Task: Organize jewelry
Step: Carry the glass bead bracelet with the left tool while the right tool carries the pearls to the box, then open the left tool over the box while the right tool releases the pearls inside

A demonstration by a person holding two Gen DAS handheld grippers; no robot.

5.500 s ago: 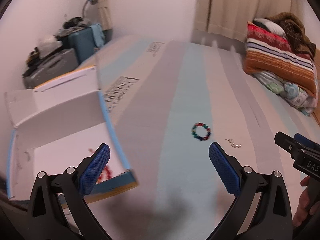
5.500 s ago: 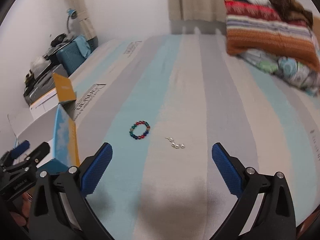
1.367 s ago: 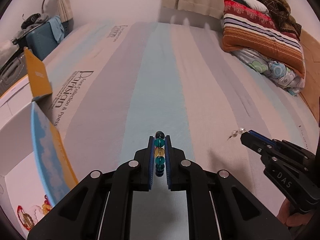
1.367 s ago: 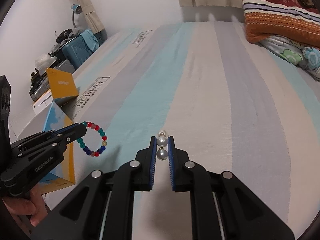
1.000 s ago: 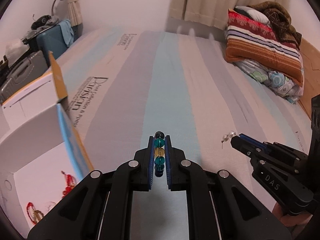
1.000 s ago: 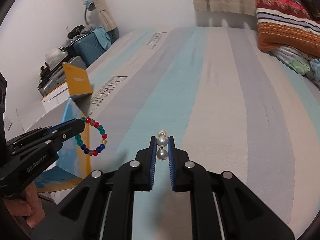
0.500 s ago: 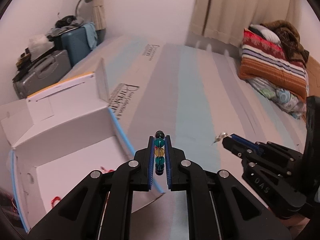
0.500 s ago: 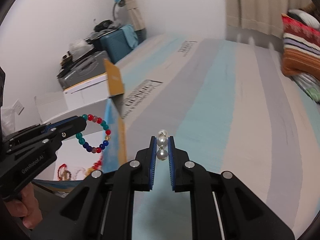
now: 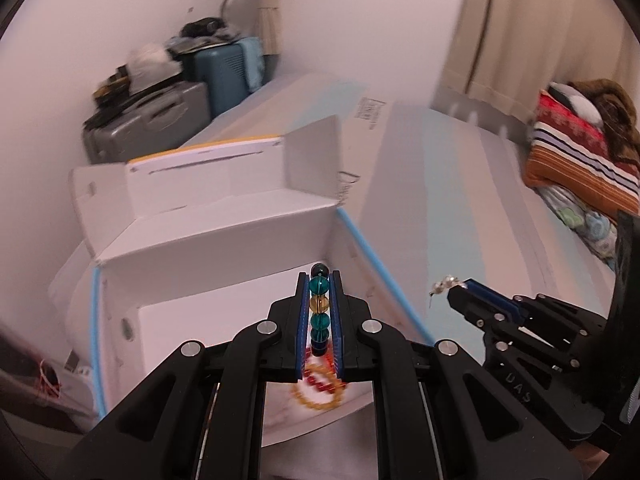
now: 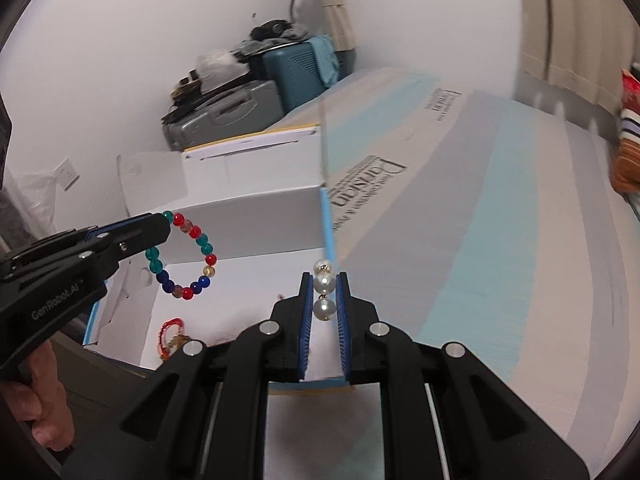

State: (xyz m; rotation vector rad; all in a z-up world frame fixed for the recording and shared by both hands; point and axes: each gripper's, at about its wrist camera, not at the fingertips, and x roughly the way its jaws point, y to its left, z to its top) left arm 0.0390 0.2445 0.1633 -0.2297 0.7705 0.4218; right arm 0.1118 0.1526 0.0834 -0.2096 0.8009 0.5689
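Note:
My left gripper is shut on a multicoloured bead bracelet and hangs over the open white cardboard box. From the right wrist view that bracelet dangles as a ring from the left gripper, above the box. My right gripper is shut on a pearl earring near the box's blue right edge. In the left wrist view the right gripper holds the earring just right of the box. Red and amber jewelry lies on the box floor.
The box stands at the left edge of a striped mattress. Suitcases and clutter fill the corner behind it. A striped pillow with blankets lies at the far right. A hand holds the left gripper's handle.
Both grippers have swung left from over the mattress to the box, each keeping its piece. The box interior now lies under the left gripper.

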